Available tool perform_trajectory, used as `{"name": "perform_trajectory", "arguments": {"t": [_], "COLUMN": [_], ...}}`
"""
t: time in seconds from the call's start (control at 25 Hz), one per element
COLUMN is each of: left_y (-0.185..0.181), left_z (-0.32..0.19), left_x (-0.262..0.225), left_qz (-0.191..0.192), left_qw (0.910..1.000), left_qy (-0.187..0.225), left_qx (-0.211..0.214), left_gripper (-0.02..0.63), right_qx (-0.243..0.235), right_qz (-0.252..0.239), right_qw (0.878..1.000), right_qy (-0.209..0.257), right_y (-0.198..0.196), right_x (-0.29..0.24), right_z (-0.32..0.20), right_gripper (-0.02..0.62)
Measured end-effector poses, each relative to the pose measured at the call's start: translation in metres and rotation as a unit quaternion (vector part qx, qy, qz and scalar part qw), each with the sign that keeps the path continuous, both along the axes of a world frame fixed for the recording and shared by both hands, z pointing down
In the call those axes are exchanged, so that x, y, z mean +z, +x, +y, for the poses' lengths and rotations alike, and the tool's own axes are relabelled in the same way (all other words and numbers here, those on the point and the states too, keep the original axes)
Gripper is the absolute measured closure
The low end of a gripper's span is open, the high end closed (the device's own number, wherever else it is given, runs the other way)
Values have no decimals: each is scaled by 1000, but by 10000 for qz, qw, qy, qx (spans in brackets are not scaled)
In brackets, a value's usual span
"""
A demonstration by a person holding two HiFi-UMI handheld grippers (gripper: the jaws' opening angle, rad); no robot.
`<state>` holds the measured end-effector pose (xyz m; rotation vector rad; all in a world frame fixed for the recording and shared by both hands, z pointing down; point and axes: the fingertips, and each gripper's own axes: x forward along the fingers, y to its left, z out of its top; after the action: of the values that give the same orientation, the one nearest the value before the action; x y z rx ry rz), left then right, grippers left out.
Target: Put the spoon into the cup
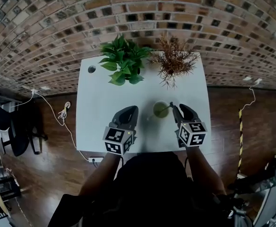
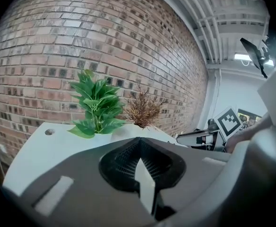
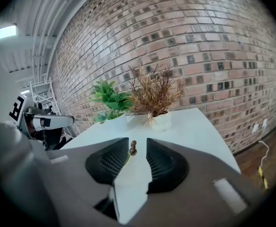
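In the head view a pale green cup (image 1: 159, 110) stands on the white table (image 1: 98, 108) between my two grippers. A spoon (image 1: 168, 107) rests in the cup, its handle leaning up toward my right gripper (image 1: 176, 109). In the right gripper view, the jaws of the right gripper (image 3: 137, 144) stand apart. The spoon's brown beaded handle end (image 3: 133, 149) sits in the gap near the left jaw, and no pad presses on it. The cup is hidden below the jaws there. My left gripper (image 1: 132, 109) hangs left of the cup; the left gripper (image 2: 139, 141) has its tips together and holds nothing.
At the table's far edge stand a green leafy plant (image 1: 122, 60) and a dry brown plant (image 1: 175, 60). A round cable hole (image 1: 91, 69) marks the far left corner. A brick wall rises behind. Cables (image 1: 64, 111) lie on the wooden floor at the left.
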<state>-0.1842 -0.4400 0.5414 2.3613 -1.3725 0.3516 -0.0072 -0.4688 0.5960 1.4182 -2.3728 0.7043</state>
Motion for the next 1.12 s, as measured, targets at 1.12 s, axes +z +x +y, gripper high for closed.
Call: {"name": "perform_trajectory", "arguments": {"t": [1.12], "left_y": [52], "left_z": [141], "left_x": [-73], "left_qz": [411], "left_qw": [9951], "left_qy": [899], "left_qx": [31], "left_gripper": [612], "right_qx": [-319], "right_qz": [245], "right_qw": [9928], "right_qy": [1131], "right_y": [65], "right_x": [-134], "right_z": [163], "right_gripper": [589]}}
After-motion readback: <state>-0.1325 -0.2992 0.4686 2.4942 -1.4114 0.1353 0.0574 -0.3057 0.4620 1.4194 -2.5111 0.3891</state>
